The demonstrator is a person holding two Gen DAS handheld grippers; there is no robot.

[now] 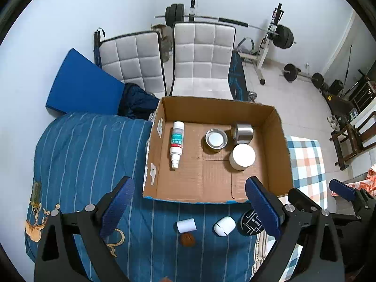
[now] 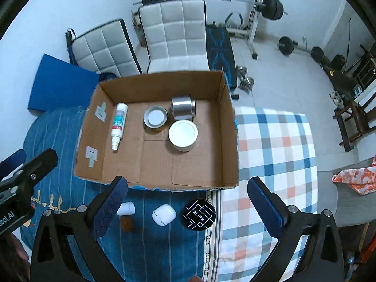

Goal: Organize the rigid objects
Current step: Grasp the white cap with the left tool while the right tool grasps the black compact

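Observation:
An open cardboard box (image 1: pixel 279 141) (image 2: pixel 228 127) lies on the bed. Inside are a white spray bottle (image 1: pixel 176 142) (image 2: pixel 119 124), a shallow metal tin (image 1: pixel 216 139) (image 2: pixel 155 116), a metal can on its side (image 1: pixel 244 132) (image 2: pixel 183 107) and a white-lidded jar (image 1: pixel 242 157) (image 2: pixel 183 135). In front of the box lie a small white cylinder (image 1: pixel 186 225) (image 2: pixel 126 208), a brown nut-like ball (image 1: pixel 188 239) (image 2: pixel 127 225), a white earbud case (image 1: pixel 224 226) (image 2: pixel 164 214) and a black round tin (image 1: pixel 250 223) (image 2: pixel 198 214). My left gripper (image 1: pixel 191 208) is open above them. My right gripper (image 2: pixel 188 205) is open over the case and black tin.
A blue striped quilt (image 1: pixel 82 155) covers the bed's left, a checked blanket (image 2: pixel 270 155) its right. Two white padded chairs (image 1: pixel 202 56), a blue mat (image 1: pixel 80 84) and a barbell rack (image 1: pixel 265 47) stand beyond. Wooden furniture (image 2: pixel 354 115) stands far right.

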